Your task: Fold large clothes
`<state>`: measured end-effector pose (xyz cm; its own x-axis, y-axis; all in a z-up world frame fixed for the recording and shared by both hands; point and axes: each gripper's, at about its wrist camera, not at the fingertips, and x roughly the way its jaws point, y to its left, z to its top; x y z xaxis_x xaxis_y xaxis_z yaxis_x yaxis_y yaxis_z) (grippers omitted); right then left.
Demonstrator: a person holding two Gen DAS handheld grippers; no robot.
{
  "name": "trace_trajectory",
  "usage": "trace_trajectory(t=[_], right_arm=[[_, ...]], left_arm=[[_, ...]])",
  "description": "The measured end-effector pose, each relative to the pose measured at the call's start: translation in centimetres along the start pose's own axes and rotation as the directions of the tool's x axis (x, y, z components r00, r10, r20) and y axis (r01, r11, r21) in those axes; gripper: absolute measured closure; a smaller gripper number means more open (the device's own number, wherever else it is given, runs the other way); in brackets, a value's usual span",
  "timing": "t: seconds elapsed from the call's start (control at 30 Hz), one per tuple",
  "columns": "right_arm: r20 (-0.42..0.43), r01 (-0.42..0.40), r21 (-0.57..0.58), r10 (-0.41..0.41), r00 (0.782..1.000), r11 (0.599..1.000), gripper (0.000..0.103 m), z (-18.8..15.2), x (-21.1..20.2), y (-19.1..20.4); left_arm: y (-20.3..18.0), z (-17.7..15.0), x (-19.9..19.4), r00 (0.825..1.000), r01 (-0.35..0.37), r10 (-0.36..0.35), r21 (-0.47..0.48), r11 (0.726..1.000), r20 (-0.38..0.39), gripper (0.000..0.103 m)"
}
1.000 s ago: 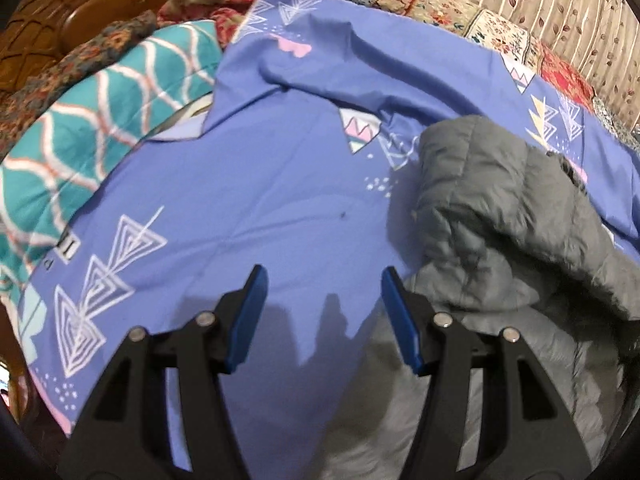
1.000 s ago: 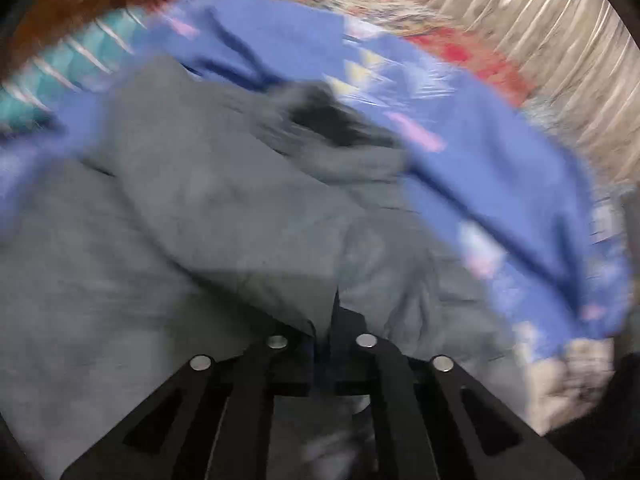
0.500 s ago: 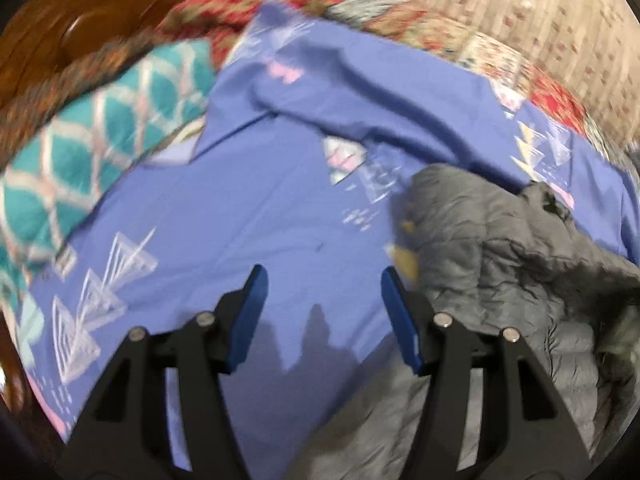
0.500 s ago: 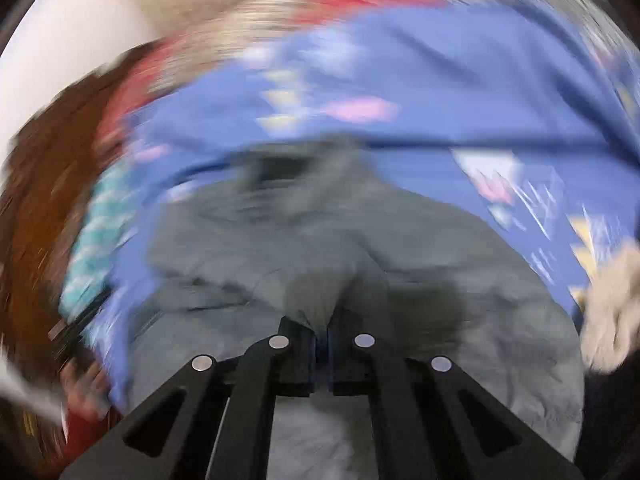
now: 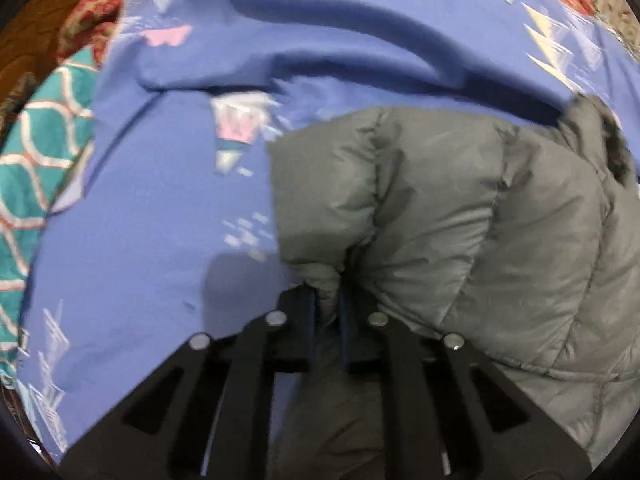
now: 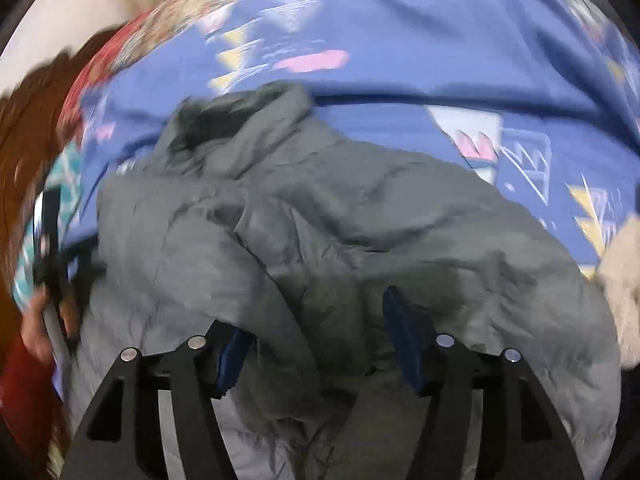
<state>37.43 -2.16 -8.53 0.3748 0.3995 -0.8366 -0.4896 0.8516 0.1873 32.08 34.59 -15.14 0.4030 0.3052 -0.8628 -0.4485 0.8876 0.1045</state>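
Observation:
A grey puffer jacket (image 5: 480, 220) with a dark fur-trimmed hood lies bunched on a blue patterned bedsheet (image 5: 160, 220). My left gripper (image 5: 326, 308) is shut on a fold at the jacket's left edge. In the right wrist view the jacket (image 6: 320, 232) fills the middle, its hood at the upper left. My right gripper (image 6: 320, 340) is open, its blue pads on either side of a ridge of jacket fabric without pinching it. The left gripper and the hand holding it (image 6: 48, 280) show at the far left edge of that view.
A teal patterned cloth (image 5: 36, 168) lies left of the sheet, with a red floral quilt (image 5: 88, 20) behind it. A dark wooden headboard (image 6: 20, 140) stands at the left. A cream fluffy thing (image 6: 620, 288) sits at the right edge.
My left gripper moved right onto the jacket's edge and shut on it. My right gripper, shut on the jacket before, has opened and let go of the fabric.

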Motion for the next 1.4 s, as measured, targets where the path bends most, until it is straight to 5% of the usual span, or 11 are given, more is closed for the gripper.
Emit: trace_trajectory(t=[0.13, 0.27, 0.47, 0.53, 0.77, 0.9, 1.0, 1.1, 1.23, 1.37, 1.4], right_arm=[[0.154, 0.308, -0.112, -0.29, 0.944, 0.945, 0.02, 0.3, -1.0, 1.7], [0.355, 0.666, 0.104, -0.653, 0.669, 0.738, 0.018, 0.3, -4.3, -0.8], [0.343, 0.229, 0.154, -0.269, 0.9, 0.961, 0.018, -0.9, -7.7, -3.1], [0.324, 0.122, 0.111, -0.152, 0.934, 0.986, 0.017, -1.8, -7.3, -2.0], [0.278, 0.178, -0.13, -0.137, 0.951, 0.975, 0.013, -4.4, -5.2, 2.5], [0.166, 0.136, 0.017, -0.137, 0.976, 0.991, 0.015, -2.9, -3.1, 0.1], [0.118, -0.132, 0.269, 0.103, 0.988, 0.954, 0.063, -2.0, -1.9, -3.2], [0.236, -0.394, 0.389, 0.323, 0.917, 0.833, 0.076, -1.6, -3.7, -4.7], [0.452, -0.62, 0.316, 0.461, 0.764, 0.718, 0.076, -0.6, -8.7, -5.5], [0.187, -0.204, 0.421, 0.136, 0.973, 0.884, 0.076, -0.5, -3.8, -7.3], [0.105, -0.095, 0.413, 0.057, 0.993, 0.906, 0.076, -0.9, -2.1, -7.4]], left_arm=[[0.8, 0.2, 0.4, 1.0, -0.015, 0.015, 0.041, 0.999, 0.002, 0.093], [-0.4, -0.1, 1.0, 0.996, -0.088, 0.087, 0.101, 0.991, 0.012, 0.093], [0.7, -0.2, -0.4, 0.998, -0.05, 0.049, 0.049, 0.998, 0.027, 0.091], [1.6, 0.0, -1.1, 0.999, -0.017, 0.017, 0.001, 1.0, 0.029, 0.087], [4.9, -1.6, -6.7, 0.992, 0.026, -0.006, -0.159, 0.987, 0.126, 0.087], [3.7, -3.0, -9.4, 0.981, 0.123, -0.094, -0.176, 0.977, 0.168, 0.087], [-1.0, -3.0, -9.1, 0.976, 0.17, -0.165, -0.024, 0.985, 0.139, 0.087], [-4.2, -2.1, -6.9, 0.984, 0.144, -0.15, 0.065, 0.988, 0.101, 0.087], [-3.8, 0.7, -3.5, 0.995, 0.064, -0.067, 0.046, 0.997, 0.07, 0.087], [-3.0, 2.5, 0.1, 1.0, 0.02, -0.02, 0.027, 0.999, -0.02, 0.087], [-3.3, 2.6, 0.3, 1.0, 0.006, -0.005, 0.043, 0.999, -0.023, 0.087]])
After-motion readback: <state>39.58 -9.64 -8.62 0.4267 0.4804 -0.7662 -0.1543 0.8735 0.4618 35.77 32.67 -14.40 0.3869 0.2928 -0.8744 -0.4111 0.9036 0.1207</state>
